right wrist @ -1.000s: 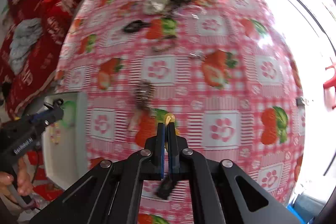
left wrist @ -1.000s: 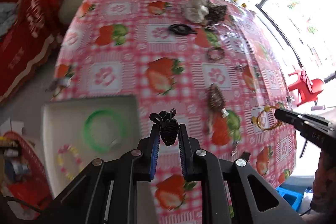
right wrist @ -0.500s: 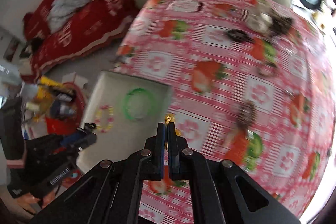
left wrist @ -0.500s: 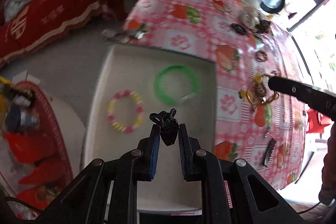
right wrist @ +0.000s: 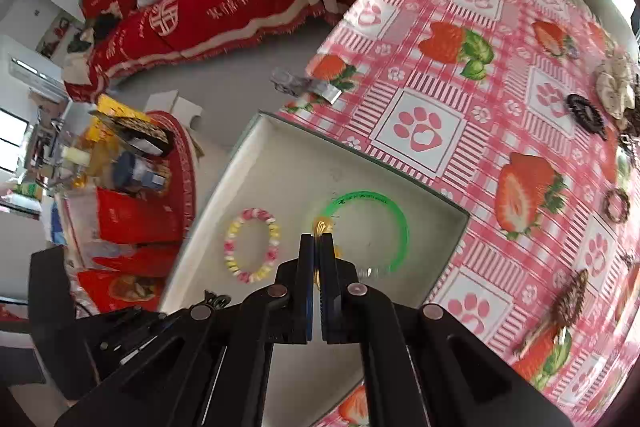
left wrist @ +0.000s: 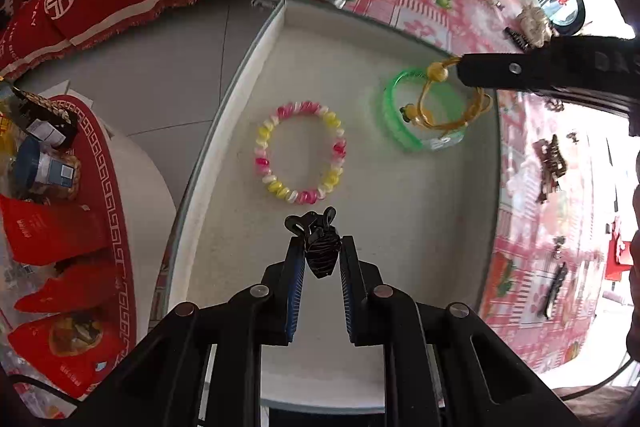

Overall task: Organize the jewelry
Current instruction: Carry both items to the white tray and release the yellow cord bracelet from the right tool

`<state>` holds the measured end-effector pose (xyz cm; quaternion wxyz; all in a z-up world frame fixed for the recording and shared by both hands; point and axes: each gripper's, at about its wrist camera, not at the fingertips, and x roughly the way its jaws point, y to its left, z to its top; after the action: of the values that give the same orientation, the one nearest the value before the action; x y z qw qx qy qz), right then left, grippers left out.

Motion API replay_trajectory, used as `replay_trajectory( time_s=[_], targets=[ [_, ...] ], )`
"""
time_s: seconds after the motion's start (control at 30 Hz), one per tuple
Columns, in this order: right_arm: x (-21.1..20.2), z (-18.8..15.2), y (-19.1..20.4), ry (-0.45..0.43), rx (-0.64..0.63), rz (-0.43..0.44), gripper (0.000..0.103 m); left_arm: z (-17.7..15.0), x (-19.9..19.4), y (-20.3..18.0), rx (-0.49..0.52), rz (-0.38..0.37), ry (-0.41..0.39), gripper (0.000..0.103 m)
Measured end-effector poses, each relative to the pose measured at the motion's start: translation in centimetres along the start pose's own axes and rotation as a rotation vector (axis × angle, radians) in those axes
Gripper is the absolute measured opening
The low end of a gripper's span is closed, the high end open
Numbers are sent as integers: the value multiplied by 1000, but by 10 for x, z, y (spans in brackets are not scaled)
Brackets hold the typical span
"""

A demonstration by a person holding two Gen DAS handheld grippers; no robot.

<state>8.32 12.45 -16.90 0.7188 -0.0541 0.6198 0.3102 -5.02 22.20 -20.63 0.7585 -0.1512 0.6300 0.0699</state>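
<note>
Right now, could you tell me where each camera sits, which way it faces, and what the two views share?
Left wrist: on the left gripper, looking steeply down into the white tray; its fingers pinch a black hair clip, and the right gripper enters from the right carrying a gold bracelet.
Right wrist: on the right gripper, looking down at the tray's edge and the strawberry tablecloth; the left gripper shows at lower left.
Shared: tray, green bangle, pink-and-yellow bead bracelet.

White tray (left wrist: pixel 400 227): matt, faintly grainy floor. Green bangle (left wrist: pixel 394 115): translucent glossy plastic. Pink-yellow bead bracelet (left wrist: pixel 300 153): shiny, pearly beads. Tablecloth (right wrist: pixel 460 99): smooth printed sheet, slight sheen. Left gripper (left wrist: pixel 320 255): matt black plastic, ribbed blue pads.
</note>
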Motion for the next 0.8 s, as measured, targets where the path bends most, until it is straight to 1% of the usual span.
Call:
replay_trajectory(
  time_s=[0.2, 0.3, 0.5, 0.63, 0.67, 0.73, 0.77, 0.8],
  targets=[
    [34, 5, -19, 62, 27, -45, 2, 1, 11, 0, 1, 40, 1, 24],
    [42, 5, -27, 82, 36, -59, 2, 2, 16, 0, 15, 59, 9, 24],
    [58, 4, -37, 124, 41, -87, 3, 0, 25, -5, 62, 125, 42, 24],
    [63, 5, -37, 136, 40, -92, 4, 0, 24, -10, 86, 139, 41, 24],
    [64, 6, -37, 137, 39, -91, 7, 0, 23, -11, 91, 143, 39, 24],
    [62, 7, -36, 134, 41, -91, 27, 0, 23, -13, 97, 143, 41, 24],
    [60, 7, -36, 126, 47, -82, 44, 0, 23, -13, 97, 138, 44, 24],
    [57, 8, -36, 115, 53, -69, 48, 0, 22, -14, 98, 135, 46, 24]
  ],
)
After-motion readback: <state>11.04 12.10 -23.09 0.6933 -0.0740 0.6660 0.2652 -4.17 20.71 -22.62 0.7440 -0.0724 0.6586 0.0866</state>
